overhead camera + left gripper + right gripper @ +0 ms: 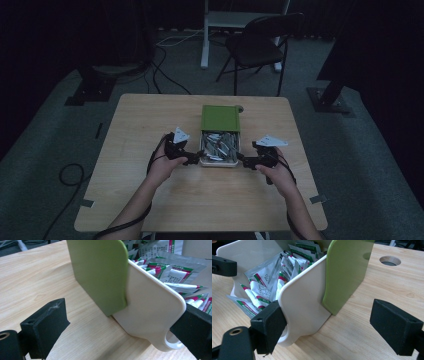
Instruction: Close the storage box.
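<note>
Both claws sit at the near corners of the cream box (220,161), mid-counter (150,200), w/ its green lid (220,118) slid partway toward the far end and packets (220,145) showing. Left claw (192,159) and right claw (245,161) both have jaws apart, one jaw inside each wall, nothing clamped yet. Prob. the gripping step: next, close on the walls evenly; the box's long axis runs near-to-far, open end toward the person.

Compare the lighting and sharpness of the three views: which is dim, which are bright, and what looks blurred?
High view: dim and underexposed, the floor almost black, the box small. Left gripper view: bright, green lid sharp, near fingers soft. Right gripper view: bright, sachets legible, near fingers slightly blurred.
</note>
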A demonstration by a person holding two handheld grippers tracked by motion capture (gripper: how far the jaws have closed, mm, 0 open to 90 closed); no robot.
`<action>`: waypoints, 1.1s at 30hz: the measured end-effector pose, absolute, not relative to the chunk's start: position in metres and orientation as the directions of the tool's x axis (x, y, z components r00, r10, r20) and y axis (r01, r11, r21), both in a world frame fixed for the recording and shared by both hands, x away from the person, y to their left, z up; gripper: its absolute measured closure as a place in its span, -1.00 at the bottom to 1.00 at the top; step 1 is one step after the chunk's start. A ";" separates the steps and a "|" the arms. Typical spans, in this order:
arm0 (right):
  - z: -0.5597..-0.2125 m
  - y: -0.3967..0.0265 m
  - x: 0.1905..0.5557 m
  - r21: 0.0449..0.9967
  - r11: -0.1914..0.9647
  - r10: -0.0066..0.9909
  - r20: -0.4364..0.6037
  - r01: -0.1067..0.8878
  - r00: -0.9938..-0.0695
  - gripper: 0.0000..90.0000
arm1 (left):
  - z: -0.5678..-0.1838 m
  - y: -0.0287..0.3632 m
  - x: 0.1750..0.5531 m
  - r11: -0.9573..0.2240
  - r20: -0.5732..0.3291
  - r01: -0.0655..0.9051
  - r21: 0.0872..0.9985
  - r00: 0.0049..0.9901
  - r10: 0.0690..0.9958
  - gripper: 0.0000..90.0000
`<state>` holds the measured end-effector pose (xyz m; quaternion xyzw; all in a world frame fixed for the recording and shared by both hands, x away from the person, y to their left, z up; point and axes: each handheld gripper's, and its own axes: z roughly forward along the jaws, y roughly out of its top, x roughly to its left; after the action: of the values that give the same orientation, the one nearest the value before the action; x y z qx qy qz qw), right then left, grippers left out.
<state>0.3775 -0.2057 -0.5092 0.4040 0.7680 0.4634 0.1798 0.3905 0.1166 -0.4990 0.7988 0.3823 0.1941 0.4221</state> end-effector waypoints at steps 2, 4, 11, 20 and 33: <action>-0.509 -0.205 0.379 0.858 0.243 0.790 0.096 0.452 -0.606 -0.69 | -0.499 0.116 0.392 -0.347 -0.017 0.448 0.824 0.631 0.775 -0.89; -0.509 -0.205 0.382 0.858 0.235 0.794 0.102 0.457 -0.599 -0.69 | -0.500 0.116 0.393 -0.342 -0.024 0.451 0.825 0.632 0.775 -0.89; -0.510 -0.205 0.385 0.859 0.222 0.805 0.106 0.461 -0.584 -0.69 | -0.500 0.115 0.399 -0.336 -0.030 0.455 0.825 0.627 0.778 -0.89; -0.510 -0.203 0.393 0.857 0.197 0.821 0.122 0.476 -0.558 -0.69 | -0.499 0.115 0.409 -0.341 -0.015 0.459 0.820 0.614 0.789 -0.90; -0.510 -0.201 0.403 0.855 0.172 0.836 0.136 0.490 -0.531 -0.70 | -0.501 0.115 0.418 -0.315 -0.037 0.465 0.827 0.605 0.795 -0.90</action>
<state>0.4027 -0.2015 -0.5105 0.4467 0.7422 0.4633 0.1869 0.4180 0.1150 -0.5008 0.7875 0.4001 0.1934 0.4270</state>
